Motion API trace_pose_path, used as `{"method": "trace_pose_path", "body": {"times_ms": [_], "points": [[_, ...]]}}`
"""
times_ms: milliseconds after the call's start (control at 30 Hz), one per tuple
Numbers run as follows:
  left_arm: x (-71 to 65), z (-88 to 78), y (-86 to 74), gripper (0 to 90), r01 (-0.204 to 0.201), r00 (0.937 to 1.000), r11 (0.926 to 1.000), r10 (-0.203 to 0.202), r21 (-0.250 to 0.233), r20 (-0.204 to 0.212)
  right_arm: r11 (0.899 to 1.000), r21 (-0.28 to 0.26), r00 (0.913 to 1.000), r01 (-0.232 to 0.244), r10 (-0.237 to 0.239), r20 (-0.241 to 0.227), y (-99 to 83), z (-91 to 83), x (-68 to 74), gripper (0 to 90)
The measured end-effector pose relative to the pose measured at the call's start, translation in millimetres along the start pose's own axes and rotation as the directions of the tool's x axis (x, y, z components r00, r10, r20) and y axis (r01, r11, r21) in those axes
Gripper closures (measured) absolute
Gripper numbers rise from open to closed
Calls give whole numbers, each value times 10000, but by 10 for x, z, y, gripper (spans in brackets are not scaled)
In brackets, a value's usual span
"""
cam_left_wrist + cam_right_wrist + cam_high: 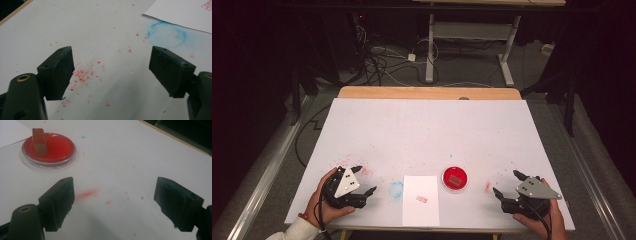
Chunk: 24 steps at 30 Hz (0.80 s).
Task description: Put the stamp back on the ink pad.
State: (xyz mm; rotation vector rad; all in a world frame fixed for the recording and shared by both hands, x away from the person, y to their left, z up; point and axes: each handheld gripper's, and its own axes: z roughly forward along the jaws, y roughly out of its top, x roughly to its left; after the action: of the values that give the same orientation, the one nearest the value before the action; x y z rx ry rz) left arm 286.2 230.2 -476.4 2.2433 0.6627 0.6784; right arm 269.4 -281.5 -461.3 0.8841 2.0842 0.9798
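Broadly, largest first.
Table (pixel 377 125): white cover speckled with red ink, one blue ring stain.
Paper sheet (pixel 420 200): near edge, bearing a red stamped mark (pixel 422 199).
Left gripper (pixel 364 180): jaws spread, empty, left of the sheet.
Right gripper (pixel 508 183): jaws spread, empty, right of the dish.
Ink dish (pixel 48 150): red pad, just right of the sheet.
Stamp (pixel 39 142): upright on the pad, unheld.
Risk: a narrow upright block may topple under an off-centre grab, smearing ink.

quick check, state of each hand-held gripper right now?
Left hand-held gripper: open, nothing between the jaws.
Right hand-held gripper: open, holding nothing; the stamp stands in the red ink dish.
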Motion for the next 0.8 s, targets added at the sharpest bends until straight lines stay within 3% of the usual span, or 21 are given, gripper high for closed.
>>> {"method": "trace_pose_path", "body": {"times_ms": [800], "points": [[25,34,14,192,60,9999,10000,-60,-16,-95,9997,-223,9996,37,-31,282,20,-17,4,172]]}}
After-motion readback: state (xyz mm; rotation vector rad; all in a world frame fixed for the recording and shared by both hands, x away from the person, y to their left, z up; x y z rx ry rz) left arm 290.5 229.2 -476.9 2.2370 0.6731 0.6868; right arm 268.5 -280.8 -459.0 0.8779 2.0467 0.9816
